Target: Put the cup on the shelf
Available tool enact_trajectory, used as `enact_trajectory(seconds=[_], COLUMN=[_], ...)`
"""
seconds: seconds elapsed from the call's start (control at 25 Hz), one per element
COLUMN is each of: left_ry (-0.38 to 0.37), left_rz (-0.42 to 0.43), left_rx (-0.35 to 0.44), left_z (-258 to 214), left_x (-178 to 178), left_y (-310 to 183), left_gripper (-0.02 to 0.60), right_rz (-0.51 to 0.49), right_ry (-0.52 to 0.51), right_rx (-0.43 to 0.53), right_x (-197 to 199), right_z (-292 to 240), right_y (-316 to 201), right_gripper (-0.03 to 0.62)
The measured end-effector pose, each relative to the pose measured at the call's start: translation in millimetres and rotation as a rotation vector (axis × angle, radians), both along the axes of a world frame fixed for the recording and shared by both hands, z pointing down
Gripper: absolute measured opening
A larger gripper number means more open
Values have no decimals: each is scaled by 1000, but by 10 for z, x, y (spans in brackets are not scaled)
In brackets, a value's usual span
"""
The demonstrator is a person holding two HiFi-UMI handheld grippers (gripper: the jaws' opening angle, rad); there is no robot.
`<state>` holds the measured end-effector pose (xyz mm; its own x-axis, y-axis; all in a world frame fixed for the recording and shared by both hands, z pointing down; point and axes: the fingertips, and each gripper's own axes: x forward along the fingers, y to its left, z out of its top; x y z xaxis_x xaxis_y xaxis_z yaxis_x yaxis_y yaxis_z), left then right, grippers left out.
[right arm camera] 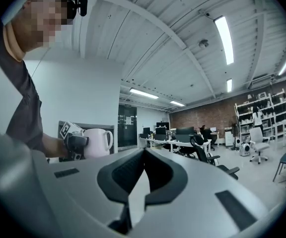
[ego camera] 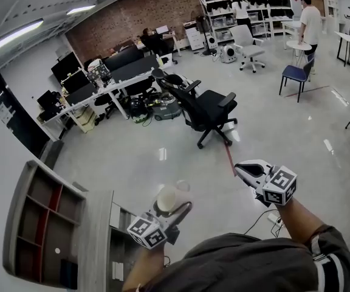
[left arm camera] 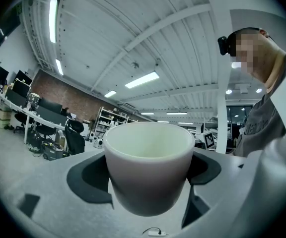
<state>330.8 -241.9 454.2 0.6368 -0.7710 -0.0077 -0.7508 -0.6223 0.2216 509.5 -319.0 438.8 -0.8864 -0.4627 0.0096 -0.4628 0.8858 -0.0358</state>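
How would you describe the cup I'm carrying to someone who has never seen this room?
Start at the grey shelf unit at the head view's lower left; just right of it is the left tool. Between its jaws sits the cup: plain white, empty, mouth up, one handle. The right tool is shut on nothing; no other cup is held.

A grey shelf point(ego camera: 18, 221) with open compartments and a red divider stands at the lower left on the glossy pale floor point(ego camera: 138, 157). A black office chair point(ego camera: 208, 111) and a blue chair point(ego camera: 296, 73) stand on that floor, and a white power strip point(ego camera: 273, 218) lies on it.
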Motion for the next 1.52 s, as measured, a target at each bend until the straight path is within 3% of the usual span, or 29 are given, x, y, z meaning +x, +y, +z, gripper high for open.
enact_trajectory(seconds=[0.2,0.36,0.52,0.76,1.0,1.2,1.52], left_ry=[3,18,25,-22,-47,-24,-4], left_rz=[-23,-14,11,37,74,109,117], left_rx=[0,14,33,11,18,4,-7], left_z=[-4,62,134,184,253,293,270], left_x=[-399,-959,-1786,-3235,-4165,-4516,-4440], left_y=[38,24,19,81,133,131,98], left_gripper=[428,428,428,428,428,428,428], right_rz=[-16,-31,-11,-6,4,33,41], right_ry=[12,32,24,-3,23,43,46], right_rx=[-12,6,23,30,3,-9,-27], right_x=[-404,-986,-1805,-3350,-4343,-4680,-4585], right_z=[39,87,57,-53,46,73,63], right_y=[-17,-42,-43,95,182,254,244], right_gripper=[-8,-8,-8,-8,-8,-8,-8])
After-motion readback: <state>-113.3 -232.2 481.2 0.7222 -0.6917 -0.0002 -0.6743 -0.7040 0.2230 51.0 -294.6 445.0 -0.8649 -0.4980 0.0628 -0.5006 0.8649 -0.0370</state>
